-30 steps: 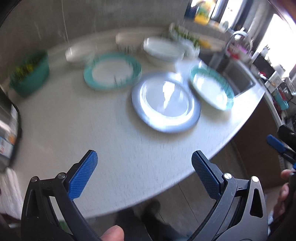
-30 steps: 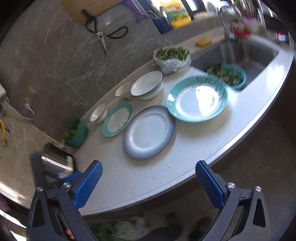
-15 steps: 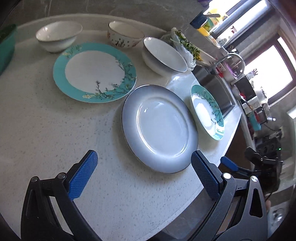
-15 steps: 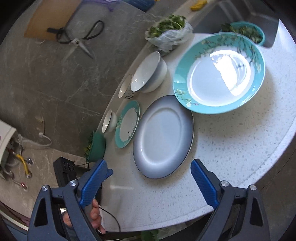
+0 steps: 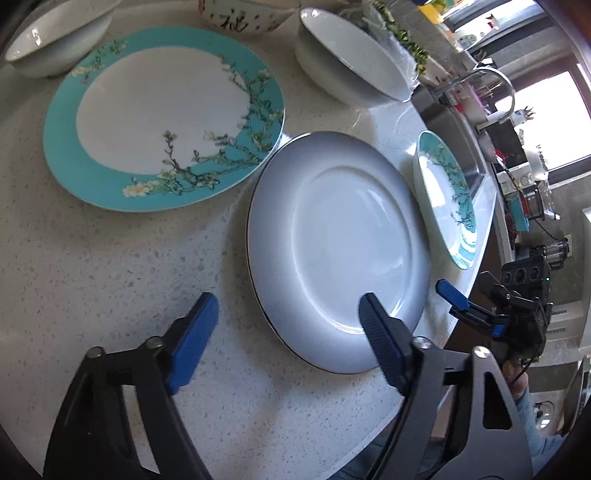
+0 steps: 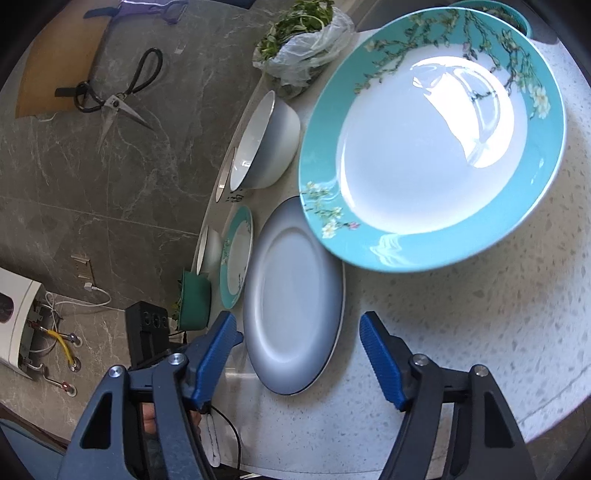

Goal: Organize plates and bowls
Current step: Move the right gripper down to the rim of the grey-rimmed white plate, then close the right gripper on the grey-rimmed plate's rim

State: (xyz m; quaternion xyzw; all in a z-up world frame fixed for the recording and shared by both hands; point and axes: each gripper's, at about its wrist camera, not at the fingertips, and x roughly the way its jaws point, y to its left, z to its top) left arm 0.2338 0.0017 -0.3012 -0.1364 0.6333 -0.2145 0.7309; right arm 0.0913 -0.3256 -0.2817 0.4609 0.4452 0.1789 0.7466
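Observation:
A grey-blue plate [image 5: 336, 243] lies on the white speckled counter [image 5: 110, 266], also in the right wrist view [image 6: 291, 299]. A teal flowered plate [image 5: 162, 114] lies to its left, a second teal flowered plate [image 6: 432, 136] to its right. A large grey-white bowl [image 5: 351, 70], a small white bowl [image 5: 55, 37] and a patterned bowl [image 5: 240, 14] stand behind. My left gripper [image 5: 288, 332] is open, its right finger over the grey plate's near rim. My right gripper [image 6: 299, 347] is open, straddling the grey plate's near edge.
A bag of greens [image 6: 303, 44] sits behind the large bowl, a green bowl of greens [image 6: 194, 299] at the far left. Scissors [image 6: 110, 92] hang on the stone wall. A sink and tap [image 5: 480, 85] lie to the right. The counter's curved edge is close below.
Both grippers have moved in low and close to the grey plate from high and far. Their fingers now stand at its near rim. Both have narrowed a little.

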